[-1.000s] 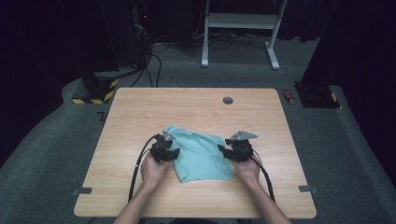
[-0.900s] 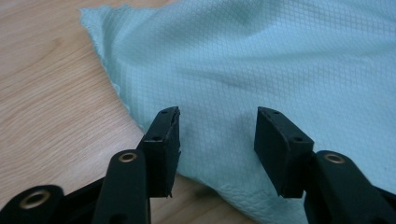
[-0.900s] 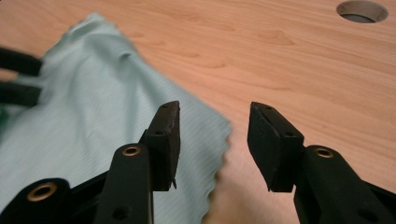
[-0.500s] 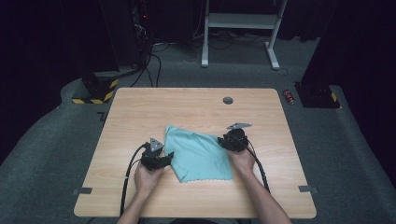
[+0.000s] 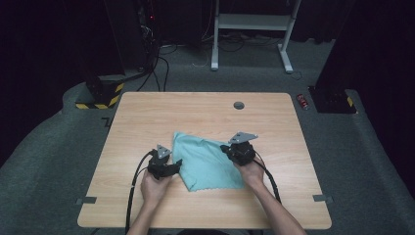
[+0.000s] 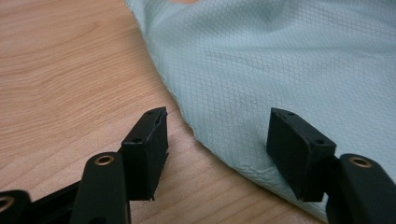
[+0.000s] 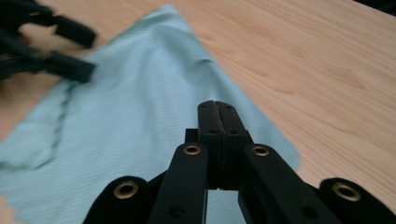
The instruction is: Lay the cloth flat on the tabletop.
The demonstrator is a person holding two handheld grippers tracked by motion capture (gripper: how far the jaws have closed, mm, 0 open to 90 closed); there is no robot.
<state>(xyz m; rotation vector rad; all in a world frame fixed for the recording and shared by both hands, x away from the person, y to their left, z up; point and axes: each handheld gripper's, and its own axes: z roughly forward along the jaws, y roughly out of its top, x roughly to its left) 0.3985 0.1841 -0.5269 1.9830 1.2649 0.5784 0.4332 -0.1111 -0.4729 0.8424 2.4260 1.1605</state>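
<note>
Pale green cloth (image 5: 208, 161) spread flat near table's (image 5: 147, 112) front edge, midway across. Left gripper (image 6: 217, 140) just opened wide, straddling cloth's edge. Right gripper (image 7: 218, 114) just pressed shut above cloth, holding nothing.

No readable text, label or number anywhere.

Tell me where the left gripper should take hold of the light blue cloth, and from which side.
Grip the cloth at its near curved edge, coming in low from the bare wood at its left. The left gripper is open and already straddles that hem, one jaw over the table, one over the fabric. The cloth lies flat, so only an edge probably offers a pinch.
</note>
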